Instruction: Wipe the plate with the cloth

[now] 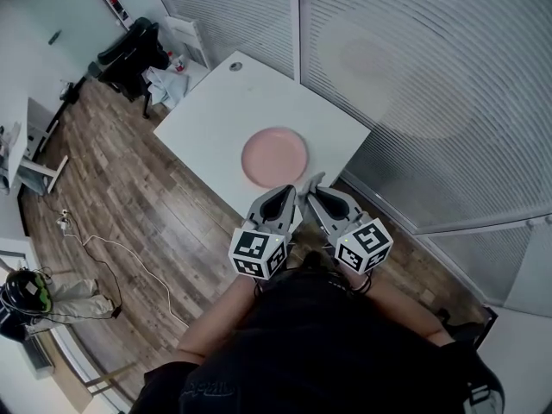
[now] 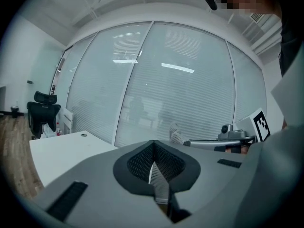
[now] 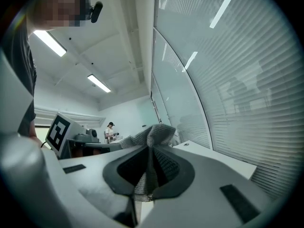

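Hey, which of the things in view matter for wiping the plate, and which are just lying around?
For the job:
pink plate, on the white table
grey cloth, pinched in the right gripper
left gripper, shut and empty

Just lying about:
black office chair
white cable on the floor

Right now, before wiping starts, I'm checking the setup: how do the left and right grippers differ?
The left gripper is shut on nothing; the right gripper is shut on the grey cloth, which bunches past its tips. The left gripper's view has the table at its left, the right gripper's at its right. Both hover side by side just short of the pink plate.
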### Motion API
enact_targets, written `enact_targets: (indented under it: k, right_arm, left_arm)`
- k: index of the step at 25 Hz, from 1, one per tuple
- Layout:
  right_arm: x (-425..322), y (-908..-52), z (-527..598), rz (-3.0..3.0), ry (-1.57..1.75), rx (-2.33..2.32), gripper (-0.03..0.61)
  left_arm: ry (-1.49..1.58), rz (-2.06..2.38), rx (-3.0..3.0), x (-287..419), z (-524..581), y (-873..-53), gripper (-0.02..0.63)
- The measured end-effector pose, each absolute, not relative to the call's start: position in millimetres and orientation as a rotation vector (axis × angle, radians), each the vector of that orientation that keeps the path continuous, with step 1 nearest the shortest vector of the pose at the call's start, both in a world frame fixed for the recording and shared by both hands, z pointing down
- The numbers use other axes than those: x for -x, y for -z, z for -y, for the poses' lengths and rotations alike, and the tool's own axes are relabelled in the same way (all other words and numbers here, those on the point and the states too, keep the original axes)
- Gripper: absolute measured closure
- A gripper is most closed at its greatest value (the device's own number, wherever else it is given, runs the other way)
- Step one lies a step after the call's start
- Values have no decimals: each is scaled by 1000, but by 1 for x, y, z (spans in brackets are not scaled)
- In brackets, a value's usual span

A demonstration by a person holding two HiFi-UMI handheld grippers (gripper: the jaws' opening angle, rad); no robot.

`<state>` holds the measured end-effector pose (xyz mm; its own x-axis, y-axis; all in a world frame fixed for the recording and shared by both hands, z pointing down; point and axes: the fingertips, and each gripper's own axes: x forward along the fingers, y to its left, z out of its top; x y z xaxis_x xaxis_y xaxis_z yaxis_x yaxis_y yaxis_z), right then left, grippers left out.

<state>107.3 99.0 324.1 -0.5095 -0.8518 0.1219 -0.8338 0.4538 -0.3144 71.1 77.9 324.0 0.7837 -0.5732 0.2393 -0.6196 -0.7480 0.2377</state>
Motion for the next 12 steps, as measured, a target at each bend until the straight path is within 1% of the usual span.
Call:
enact_targets:
  k: [7, 12]
  right_arm:
    - [-115, -324, -79, -2601, 524, 1583, 535]
    - [-110, -320, -45, -2583, 508, 1633, 535]
  left_arm:
    - [-213, 843, -2681, -82, -55, -324, 606]
    - [-201, 806, -2680, -75, -17, -323, 607]
